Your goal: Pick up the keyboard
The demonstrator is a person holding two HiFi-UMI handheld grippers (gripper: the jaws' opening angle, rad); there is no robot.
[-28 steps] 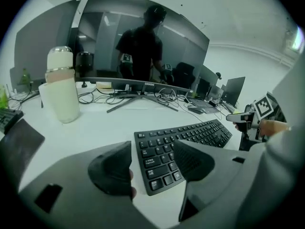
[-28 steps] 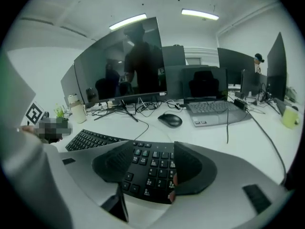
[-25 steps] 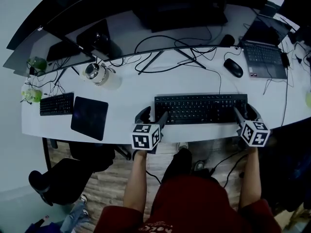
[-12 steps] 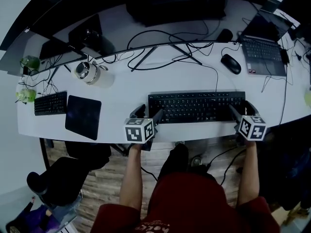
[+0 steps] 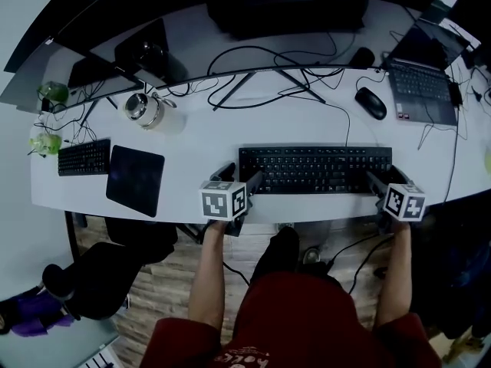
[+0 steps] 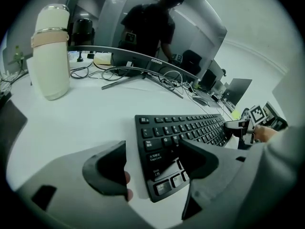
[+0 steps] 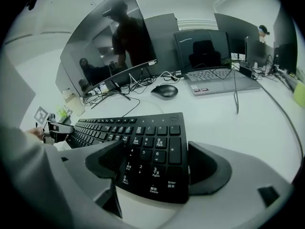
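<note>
White desk [image 5: 199, 140] below a curved monitor [image 6: 143, 37] carries the black keyboard [image 5: 314, 169], lying along its near edge, right of a dark mouse pad [image 5: 135, 180]. The left gripper [image 6: 152, 162] has its jaws spread around the keyboard's left end without pressing it. The right gripper [image 7: 155, 163] has its jaws opening, with the keyboard's right end between them.

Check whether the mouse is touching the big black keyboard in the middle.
Apart. The head view shows bare white desk between the mouse and the far edge of the keyboard.
</note>
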